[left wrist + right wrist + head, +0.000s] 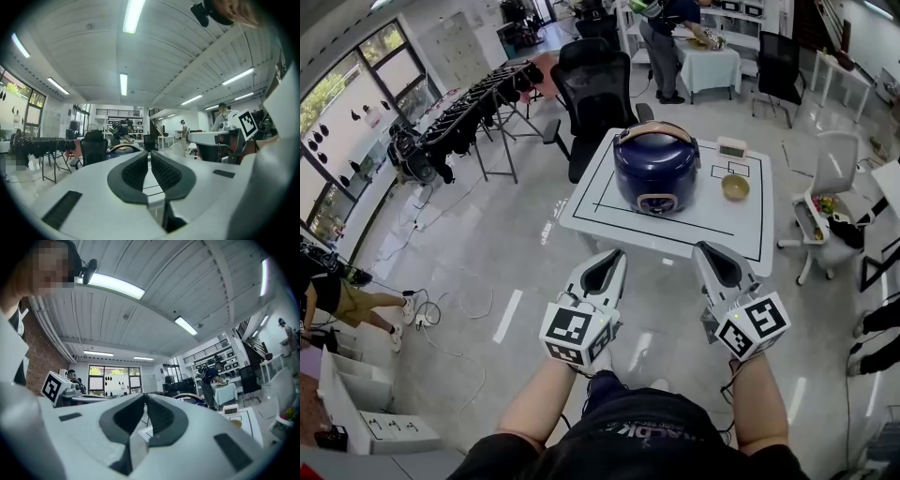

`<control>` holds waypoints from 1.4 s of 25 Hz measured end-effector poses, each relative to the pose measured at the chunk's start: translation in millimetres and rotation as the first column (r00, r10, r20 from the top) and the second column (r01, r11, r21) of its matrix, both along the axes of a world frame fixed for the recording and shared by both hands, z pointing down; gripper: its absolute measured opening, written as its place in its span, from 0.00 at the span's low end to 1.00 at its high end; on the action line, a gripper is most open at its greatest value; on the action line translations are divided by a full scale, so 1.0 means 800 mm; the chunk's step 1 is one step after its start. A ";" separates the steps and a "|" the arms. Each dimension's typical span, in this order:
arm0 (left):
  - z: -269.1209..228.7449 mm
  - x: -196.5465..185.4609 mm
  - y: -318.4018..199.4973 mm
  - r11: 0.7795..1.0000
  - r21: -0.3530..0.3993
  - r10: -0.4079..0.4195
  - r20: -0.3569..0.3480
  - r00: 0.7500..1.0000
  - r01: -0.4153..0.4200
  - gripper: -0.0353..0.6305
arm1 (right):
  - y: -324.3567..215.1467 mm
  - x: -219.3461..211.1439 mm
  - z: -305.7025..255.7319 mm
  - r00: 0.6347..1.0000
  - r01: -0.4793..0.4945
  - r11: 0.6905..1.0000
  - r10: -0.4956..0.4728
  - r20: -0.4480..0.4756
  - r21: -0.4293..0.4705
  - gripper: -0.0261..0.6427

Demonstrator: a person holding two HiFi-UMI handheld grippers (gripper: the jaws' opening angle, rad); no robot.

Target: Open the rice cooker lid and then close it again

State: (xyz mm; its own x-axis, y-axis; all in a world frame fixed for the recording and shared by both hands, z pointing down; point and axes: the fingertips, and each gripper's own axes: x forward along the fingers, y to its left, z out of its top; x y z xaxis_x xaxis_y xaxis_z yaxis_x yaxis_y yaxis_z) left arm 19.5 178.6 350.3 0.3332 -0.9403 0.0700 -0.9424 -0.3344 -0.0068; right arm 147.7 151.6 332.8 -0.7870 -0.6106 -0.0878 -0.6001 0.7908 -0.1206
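Bowl point(735, 187) beside closed rice cooker point(656, 169) shows fully in head view only.

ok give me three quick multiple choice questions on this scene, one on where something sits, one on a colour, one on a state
1. In the head view, where is the small bowl relative to the rice cooker?
A) to its left
B) to its right
C) on top of it

2. What colour is the rice cooker's body?
A) white
B) red
C) dark blue

3. How is the rice cooker's lid?
A) closed
B) raised fully
C) taken off and set aside

Answers:
1 B, the bowl stands on the white table at the cooker's right.
2 C, the body is dark blue with a tan handle over it.
3 A, the lid lies flat on the body with no gap showing.
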 end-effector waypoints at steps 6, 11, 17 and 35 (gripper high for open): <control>0.015 -0.006 -0.033 0.999 -0.014 0.029 0.020 0.999 -0.028 0.49 | -0.029 -0.011 0.006 1.000 -0.001 1.000 0.002 0.015 -0.011 0.32; 0.021 -0.023 -0.069 0.998 -0.016 0.055 0.040 0.998 -0.054 0.57 | -0.065 -0.030 0.009 0.999 -0.037 0.999 0.038 0.013 -0.020 0.33; 0.021 -0.071 -0.132 0.996 -0.018 0.094 0.031 0.995 -0.093 0.57 | -0.128 -0.068 0.008 0.996 -0.092 0.995 0.093 0.014 -0.039 0.33; 0.020 -0.207 -0.295 0.973 -0.011 0.231 -0.024 0.973 -0.231 0.57 | -0.273 -0.193 -0.006 0.968 -0.249 0.968 0.248 -0.036 -0.021 0.33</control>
State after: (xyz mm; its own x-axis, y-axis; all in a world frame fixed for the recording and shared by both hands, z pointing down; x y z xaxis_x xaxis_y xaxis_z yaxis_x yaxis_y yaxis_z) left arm -146.0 -57.6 366.5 0.5427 -0.8368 0.0728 -0.8396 -0.5428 0.0195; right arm -6.4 -66.8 327.7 -0.6126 -0.7890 -0.0466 -0.7812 0.6134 -0.1159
